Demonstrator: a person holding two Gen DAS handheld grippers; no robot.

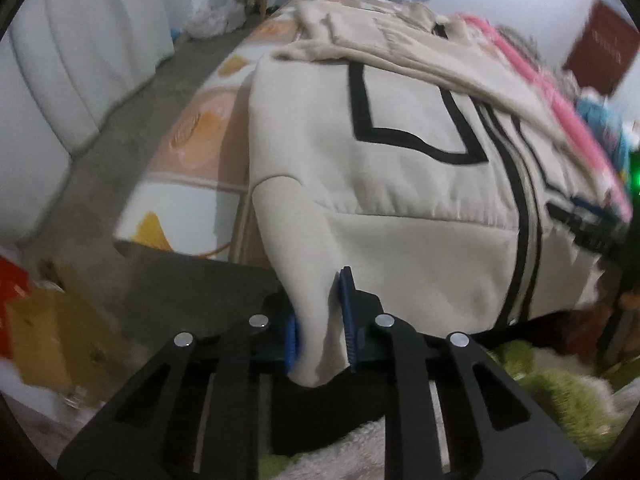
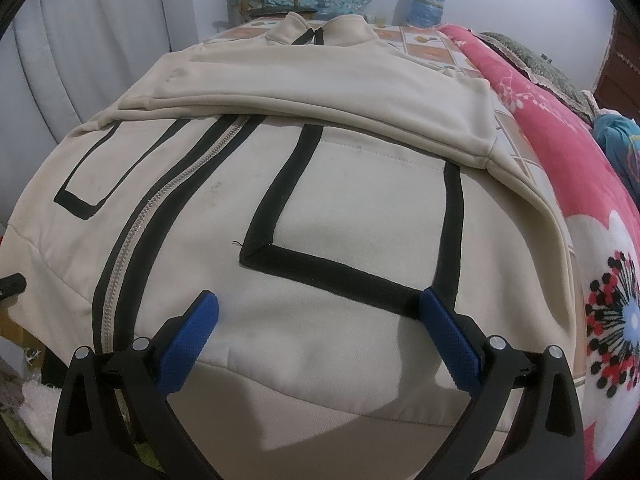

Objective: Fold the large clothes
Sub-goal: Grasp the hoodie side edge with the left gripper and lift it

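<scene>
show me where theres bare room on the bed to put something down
Free: the patterned sheet left of the cream jacket, and a strip between its folded sleeve and the pink blanket. Crowded: the middle under the jacket, whose corner the left gripper pinches; the right gripper hovers open.

blurred cardboard box [image 1: 60, 312], jacket [image 2: 320, 208] hem cut off

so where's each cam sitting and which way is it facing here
Left wrist: on the left gripper, angled down at the bed's corner; its fingers pinch the cream jacket hem.
Right wrist: on the right gripper, angled down over the jacket front; fingers spread, nothing between them.
Shared: jacket, zipper, blue water jug.
</scene>
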